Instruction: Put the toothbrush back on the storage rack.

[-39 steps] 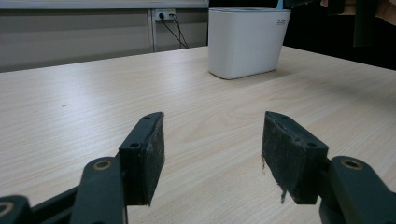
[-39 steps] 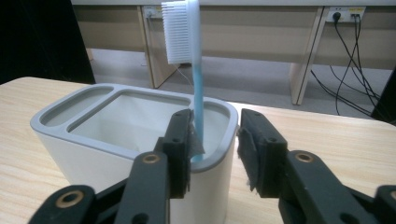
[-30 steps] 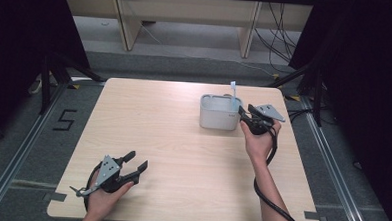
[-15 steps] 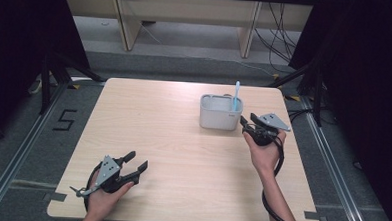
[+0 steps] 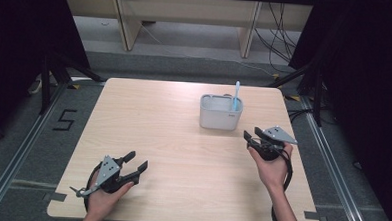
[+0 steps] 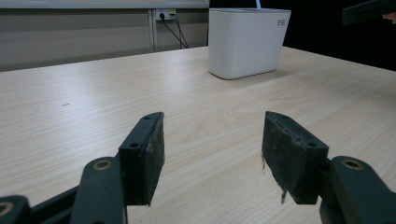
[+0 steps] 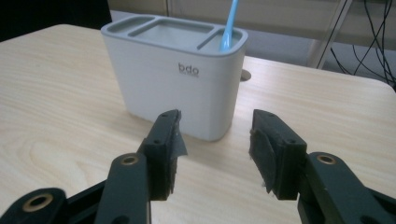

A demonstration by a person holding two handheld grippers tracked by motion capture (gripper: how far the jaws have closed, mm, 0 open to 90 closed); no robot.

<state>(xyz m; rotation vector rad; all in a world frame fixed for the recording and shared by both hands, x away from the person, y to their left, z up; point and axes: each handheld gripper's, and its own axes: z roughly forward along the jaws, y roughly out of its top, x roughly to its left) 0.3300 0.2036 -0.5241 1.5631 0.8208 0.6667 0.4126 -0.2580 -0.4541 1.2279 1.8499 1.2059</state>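
Blue toothbrush (image 7: 229, 28) upright in white three-compartment holder (image 7: 175, 81), end slot

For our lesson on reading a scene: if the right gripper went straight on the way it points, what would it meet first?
Probably the white holder, which stands straight ahead of the open right gripper, with bare table between them. The blue toothbrush stands in the holder's end compartment.

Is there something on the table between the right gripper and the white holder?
No. In the right gripper view, bare table lies between the open right gripper and the holder.
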